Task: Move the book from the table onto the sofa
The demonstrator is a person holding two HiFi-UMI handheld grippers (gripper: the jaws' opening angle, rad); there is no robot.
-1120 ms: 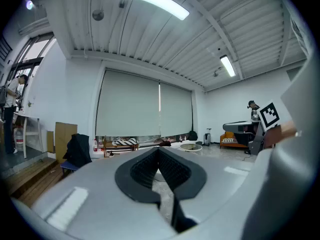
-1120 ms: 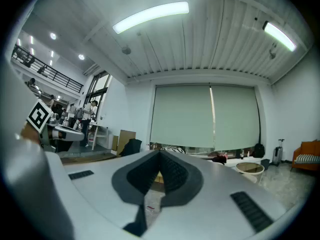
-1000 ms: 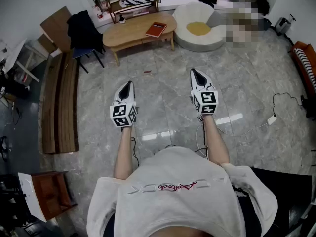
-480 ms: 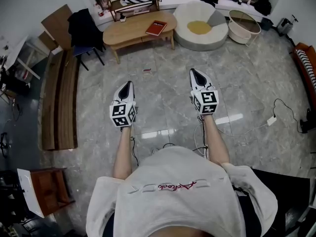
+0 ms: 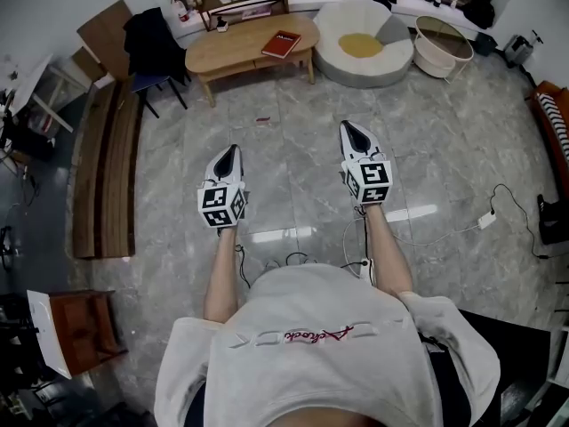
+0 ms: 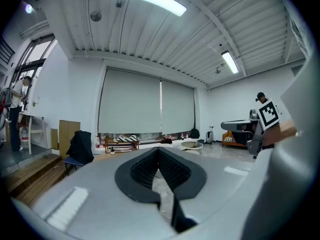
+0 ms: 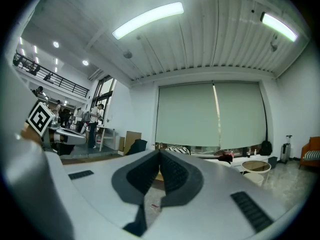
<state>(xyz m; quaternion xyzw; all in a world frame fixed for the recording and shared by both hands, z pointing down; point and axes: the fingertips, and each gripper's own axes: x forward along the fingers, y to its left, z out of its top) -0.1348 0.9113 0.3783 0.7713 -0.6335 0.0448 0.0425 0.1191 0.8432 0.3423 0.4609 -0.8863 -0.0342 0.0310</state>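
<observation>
Grippers: we see white left gripper [image 5: 232, 152] and white right gripper [image 5: 348, 129] fully closed, both empty.
Book: flat red book [image 5: 281, 44] at right end of oval wooden table [image 5: 222, 56], near round white sofa [image 5: 336, 27].

1. The book [image 5: 281, 44] on the table [image 5: 233, 53] is too small in the head view to read its cover.
2. A small red thing [image 5: 263, 120] on the floor [image 5: 293, 181] cannot be identified.
3. The orange seat [image 5: 553, 118] is cut by the right edge.
4. In its own view, the right gripper [image 7: 160, 153] hides most of the table; the book does not show there.
</observation>
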